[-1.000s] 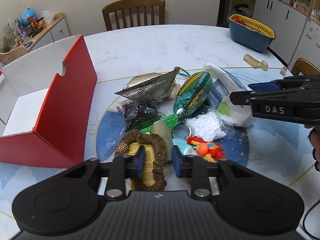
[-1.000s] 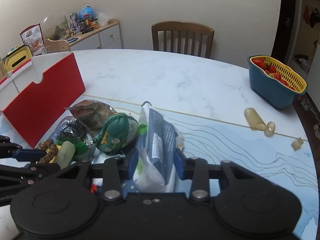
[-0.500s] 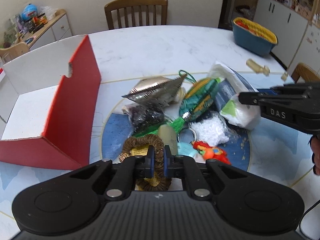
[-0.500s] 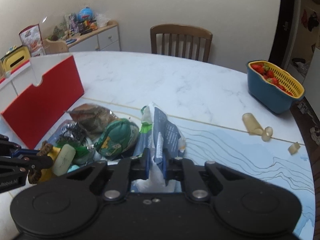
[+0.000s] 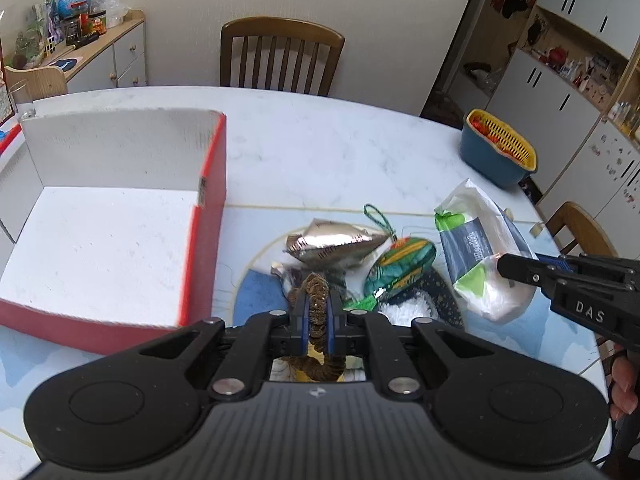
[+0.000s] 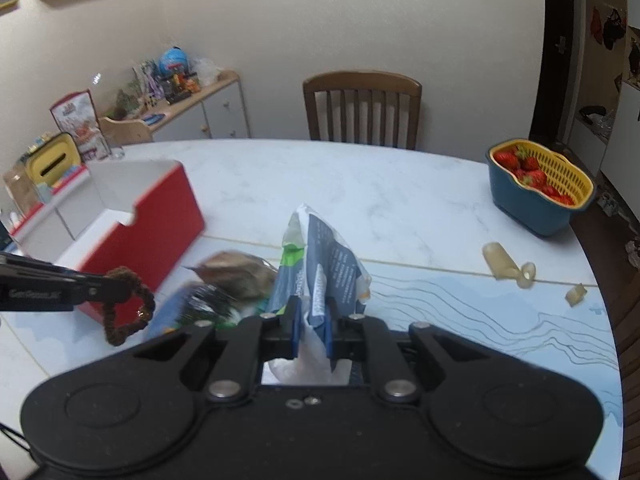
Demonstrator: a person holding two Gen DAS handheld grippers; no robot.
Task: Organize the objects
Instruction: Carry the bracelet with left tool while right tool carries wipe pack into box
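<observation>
My left gripper (image 5: 317, 312) is shut on a brown beaded bracelet (image 5: 316, 300), lifted off the table; in the right wrist view the bracelet (image 6: 128, 308) hangs as a loop from that gripper. My right gripper (image 6: 311, 324) is shut on a white, blue and green tissue pack (image 6: 320, 264), raised above the pile; the left wrist view shows the pack (image 5: 480, 256) at the right, pinched at its end. An open red box (image 5: 100, 240) with a white inside stands at the left. A silver foil packet (image 5: 332, 246) and a green patterned pouch (image 5: 400, 268) lie on the table.
A blue and yellow basket of strawberries (image 6: 540, 188) stands at the table's far right. Small beige pieces (image 6: 504, 266) lie near it. A wooden chair (image 6: 362, 108) is behind the table. A cluttered sideboard (image 6: 192, 100) lines the left wall.
Both grippers went from open to shut, the left on the bracelet, the right on the tissue pack. Both have since risen with their loads, and the left has swung toward the red box.
</observation>
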